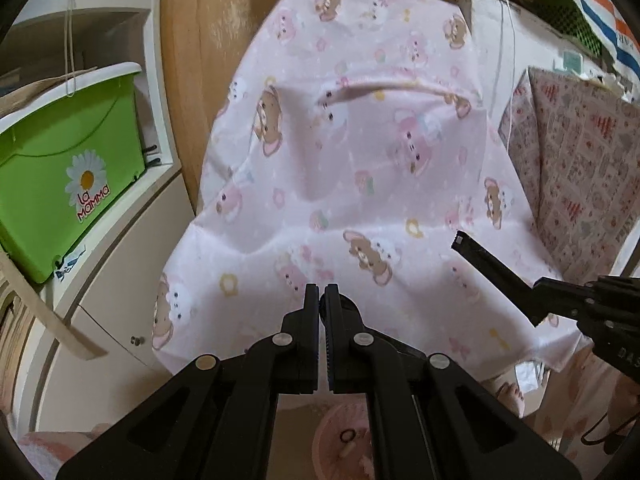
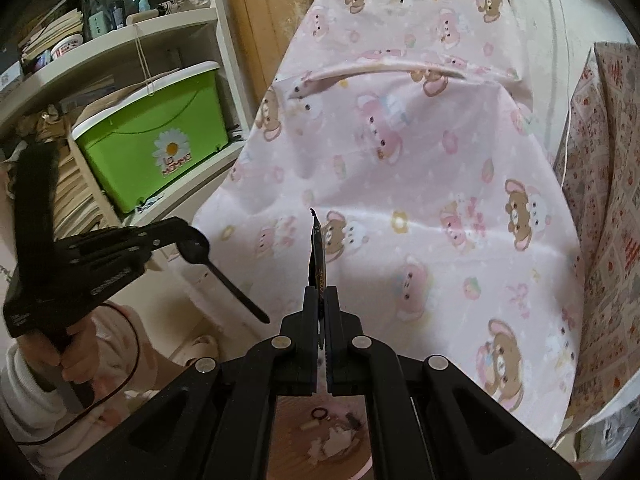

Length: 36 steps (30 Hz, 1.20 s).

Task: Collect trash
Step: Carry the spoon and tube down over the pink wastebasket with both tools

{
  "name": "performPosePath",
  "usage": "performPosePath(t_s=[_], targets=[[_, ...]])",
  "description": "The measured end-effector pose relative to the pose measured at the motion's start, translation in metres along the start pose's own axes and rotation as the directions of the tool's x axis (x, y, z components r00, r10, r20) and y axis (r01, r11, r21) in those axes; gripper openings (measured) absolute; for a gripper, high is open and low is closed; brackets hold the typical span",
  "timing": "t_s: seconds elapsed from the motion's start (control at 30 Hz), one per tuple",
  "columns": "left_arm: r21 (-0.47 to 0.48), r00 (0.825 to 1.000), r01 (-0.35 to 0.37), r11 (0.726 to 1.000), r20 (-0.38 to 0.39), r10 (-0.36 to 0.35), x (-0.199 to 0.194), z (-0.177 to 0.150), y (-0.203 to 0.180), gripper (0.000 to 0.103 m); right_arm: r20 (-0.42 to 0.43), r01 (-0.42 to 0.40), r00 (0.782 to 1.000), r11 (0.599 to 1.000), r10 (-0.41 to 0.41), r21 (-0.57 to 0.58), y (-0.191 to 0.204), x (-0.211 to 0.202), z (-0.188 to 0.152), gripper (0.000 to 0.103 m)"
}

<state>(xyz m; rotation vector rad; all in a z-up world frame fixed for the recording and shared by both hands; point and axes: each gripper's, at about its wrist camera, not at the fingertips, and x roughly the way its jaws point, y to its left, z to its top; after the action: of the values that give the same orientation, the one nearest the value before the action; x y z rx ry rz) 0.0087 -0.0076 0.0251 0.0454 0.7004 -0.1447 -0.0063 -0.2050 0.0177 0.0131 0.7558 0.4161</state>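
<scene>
I saw two pieces of trash in the grips. A black plastic spoon point(image 2: 224, 280) was pinched by its bowl at the tip of my left tongs point(image 1: 322, 292), its thin handle slanting down and away from them, free of any surface. A flat black sachet point(image 2: 317, 248) with orange lettering and a serrated end stood clamped in my right tongs point(image 2: 322, 294), edge-on to that camera, rising straight out beyond the tips. Below both tongs sat a round pink bin point(image 2: 372, 446) holding white paper scraps point(image 2: 332, 442), a black ring point(image 2: 319, 413) and a small beige stub point(image 2: 307, 426).
</scene>
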Motion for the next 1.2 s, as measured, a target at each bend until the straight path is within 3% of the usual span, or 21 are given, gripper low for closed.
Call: performPosePath(t_s=[0.13,0.27,0.37,0.63,0.8,0.93,1.2], targets=[[0.034,0.999,0.014,0.999,-0.05,-0.012,0.003,-0.005,-0.009,0.002,-0.044,-0.003,0.999,1.0,0.004,0.014,0.005,0.002,-0.011,0.003],[0.059,0.995,0.026,0.998,-0.103,-0.02,0.007,-0.014,-0.017,0.002,-0.118,0.052,0.992,0.999,-0.051,0.004,0.009,0.013,-0.022,0.003],[0.073,0.99,0.029,0.997,-0.143,-0.018,0.01,-0.022,-0.022,0.002,-0.156,0.014,0.988,0.999,-0.006,0.048,0.007,0.016,-0.031,0.003],[0.098,0.976,0.05,0.994,-0.214,-0.028,0.021,-0.039,-0.034,0.002,-0.19,0.003,0.982,0.999,0.007,0.052,0.013,0.018,-0.042,0.003],[0.072,0.958,0.067,0.995,-0.283,-0.044,0.036,-0.047,-0.032,0.002,-0.207,-0.033,0.977,0.998,0.045,0.057,0.017,0.017,-0.046,0.003],[0.052,0.937,0.085,0.995,-0.344,-0.062,0.049,-0.055,-0.031,0.002,-0.263,-0.077,0.961,0.996,0.088,0.051,0.022,0.025,-0.053,0.003],[0.049,0.921,0.091,0.995,-0.383,-0.065,0.058,-0.064,-0.031,0.002,-0.386,-0.092,0.916,0.994,0.107,0.058,0.023,0.048,-0.072,0.003]])
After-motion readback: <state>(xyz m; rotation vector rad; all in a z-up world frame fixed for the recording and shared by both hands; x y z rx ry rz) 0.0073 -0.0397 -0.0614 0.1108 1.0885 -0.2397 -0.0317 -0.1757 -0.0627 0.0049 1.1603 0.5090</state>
